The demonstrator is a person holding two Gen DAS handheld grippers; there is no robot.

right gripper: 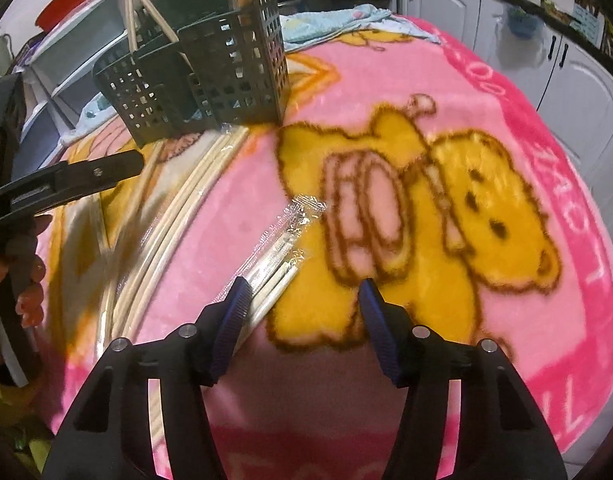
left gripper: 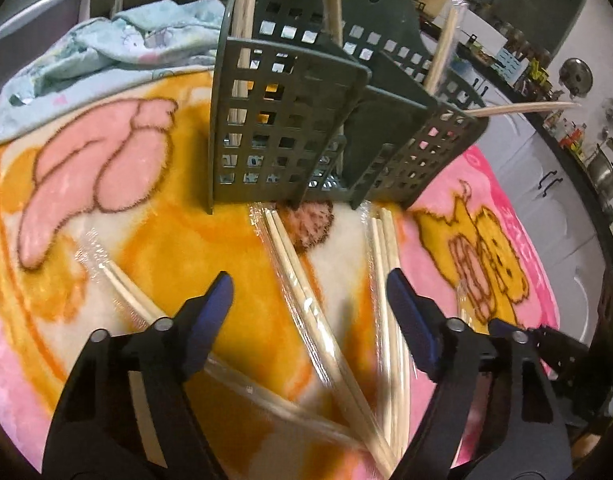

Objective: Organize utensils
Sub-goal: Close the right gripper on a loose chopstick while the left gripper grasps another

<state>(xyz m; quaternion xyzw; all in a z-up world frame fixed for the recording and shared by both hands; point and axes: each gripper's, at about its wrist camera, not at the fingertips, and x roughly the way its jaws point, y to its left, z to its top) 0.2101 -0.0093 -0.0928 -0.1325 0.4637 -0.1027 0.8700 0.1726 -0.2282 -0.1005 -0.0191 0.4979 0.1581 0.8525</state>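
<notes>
Two claws hang released over the blanket (right gripper: 386, 80): left claw (left gripper: 308, 312) straddles wrapped chopsticks (left gripper: 306, 300); right claw (right gripper: 304, 308) beside another wrapped pair (right gripper: 282, 248).

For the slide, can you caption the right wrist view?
Right hand-held gripper, jaws open, poised over wrapped chopsticks on a pink cartoon blanket, with the green utensil caddy beyond.
</notes>
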